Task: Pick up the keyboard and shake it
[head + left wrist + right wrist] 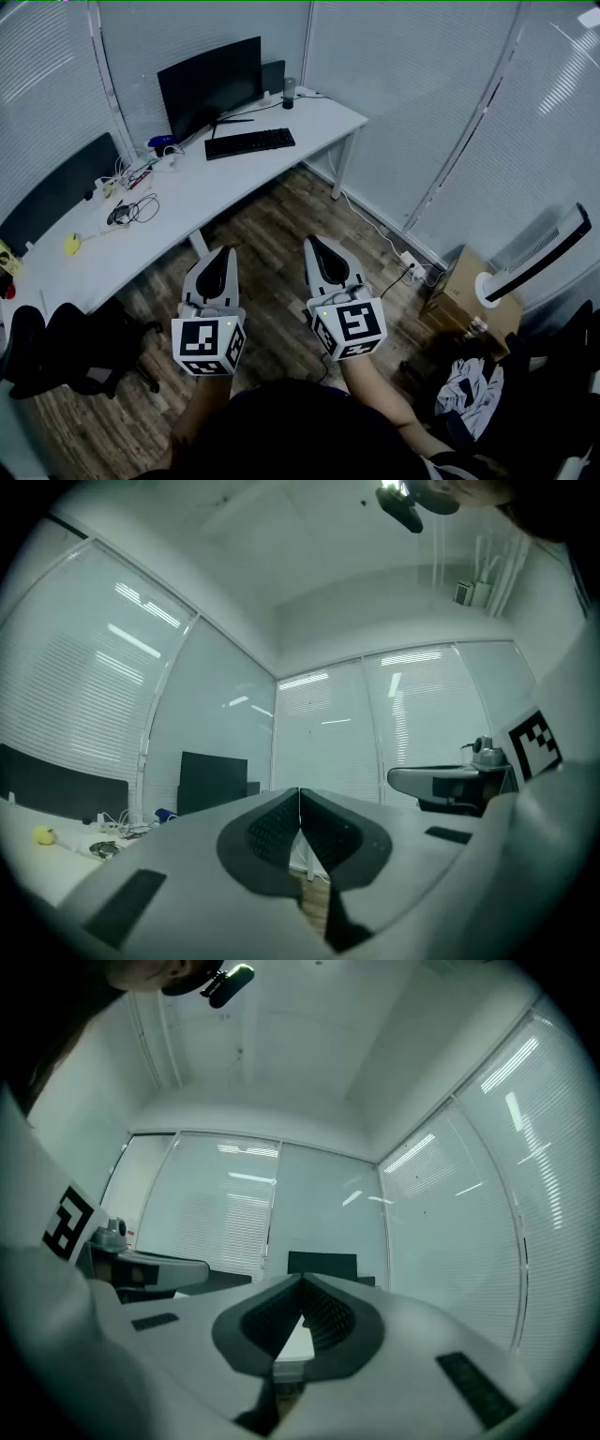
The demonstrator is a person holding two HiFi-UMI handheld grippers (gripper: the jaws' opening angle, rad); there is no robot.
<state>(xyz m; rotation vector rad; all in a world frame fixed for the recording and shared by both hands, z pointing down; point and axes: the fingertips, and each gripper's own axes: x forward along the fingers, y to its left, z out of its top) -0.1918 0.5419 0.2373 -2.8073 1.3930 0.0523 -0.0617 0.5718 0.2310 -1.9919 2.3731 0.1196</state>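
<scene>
I stand well apart from the desk (187,202), and the keyboard (250,142) lies flat on its far part, just in front of the monitor (208,84), not touched by anything. My left gripper (224,253) and my right gripper (314,243) are both held level over the floor (272,234), side by side, with the jaws pressed together and nothing between them. I judge that the task is not yet begun. Several things could go wrong from here. If I arrive at the keyboard with the jaws together, I will only push it toward the monitor foot instead of taking it. The keyboard is long and thin, so a grip at one end only may let it tilt and slip out during the shaking; I think one gripper at each end is safer. I cannot tell if a wire runs from the keyboard; if it does, a strong lift may pull on what it is joined to. A cup (289,91) stands near the desk corner, and a wide shake could knock it. About writing: I can read no brand on the monitor or the keyboard, and the cubes (208,345) on my grippers carry only black and white square patterns, no letters.
</scene>
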